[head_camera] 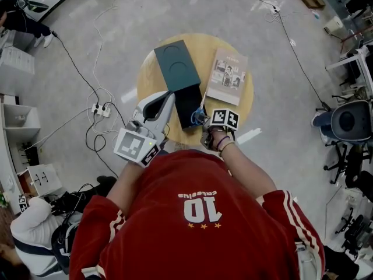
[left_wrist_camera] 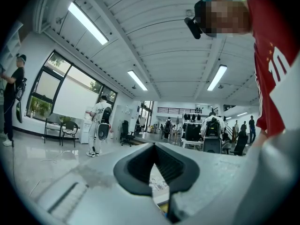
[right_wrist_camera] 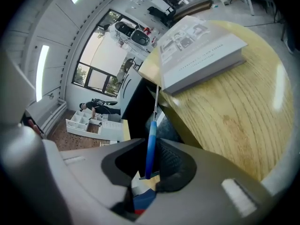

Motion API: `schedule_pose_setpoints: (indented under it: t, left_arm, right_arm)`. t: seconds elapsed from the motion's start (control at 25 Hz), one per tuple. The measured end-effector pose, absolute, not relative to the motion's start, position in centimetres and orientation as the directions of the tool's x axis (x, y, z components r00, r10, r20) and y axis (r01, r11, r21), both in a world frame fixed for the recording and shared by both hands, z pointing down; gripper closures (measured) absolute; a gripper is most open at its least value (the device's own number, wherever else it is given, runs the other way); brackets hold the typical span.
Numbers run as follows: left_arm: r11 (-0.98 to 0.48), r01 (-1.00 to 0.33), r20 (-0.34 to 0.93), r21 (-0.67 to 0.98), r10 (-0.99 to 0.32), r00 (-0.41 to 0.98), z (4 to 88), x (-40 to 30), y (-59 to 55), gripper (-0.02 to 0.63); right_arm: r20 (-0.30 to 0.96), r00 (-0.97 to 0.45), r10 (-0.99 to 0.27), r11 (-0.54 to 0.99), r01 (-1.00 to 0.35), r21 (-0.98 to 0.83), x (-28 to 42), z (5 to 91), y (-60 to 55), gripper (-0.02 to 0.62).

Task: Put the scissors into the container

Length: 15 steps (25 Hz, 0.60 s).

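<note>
Right gripper (right_wrist_camera: 150,146) jaws pinch scissors (right_wrist_camera: 151,130), angled for dropping into the container (head_camera: 187,107) at the tabletop's near edge; left gripper (head_camera: 171,98) jaws pressed together.

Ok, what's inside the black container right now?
Only a dark interior shows in the container; no contents can be made out. The scissors are at its near right corner, handle between the jaws of the right gripper. Whether their tips are inside is hidden.
</note>
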<state>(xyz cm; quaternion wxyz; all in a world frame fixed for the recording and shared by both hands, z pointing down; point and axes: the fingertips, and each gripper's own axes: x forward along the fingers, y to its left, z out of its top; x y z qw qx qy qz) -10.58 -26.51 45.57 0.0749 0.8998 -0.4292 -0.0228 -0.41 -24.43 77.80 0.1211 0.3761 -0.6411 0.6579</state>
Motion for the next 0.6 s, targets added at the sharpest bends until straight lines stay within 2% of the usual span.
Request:
schedule_pose_setpoints:
  t: [0.2, 0.6]
  left_arm:
    - [-0.621, -0.768, 0.022, 0.153, -0.775, 0.631, 45.4, -10.6, -26.3, 0.604]
    - [-0.616, -0.771, 0.023, 0.162, -0.779, 0.627, 45.4, -10.4, -26.7, 0.604]
  right_arm:
    - [0.662, -0.678, -0.319, -0.131, -0.66, -0.739, -0.4, 77.4, -24.5, 0.469]
    - [0.695, -0.648, -0.312, -0.134, -0.694, -0.707, 1.0, 77.1, -24.5, 0.463]
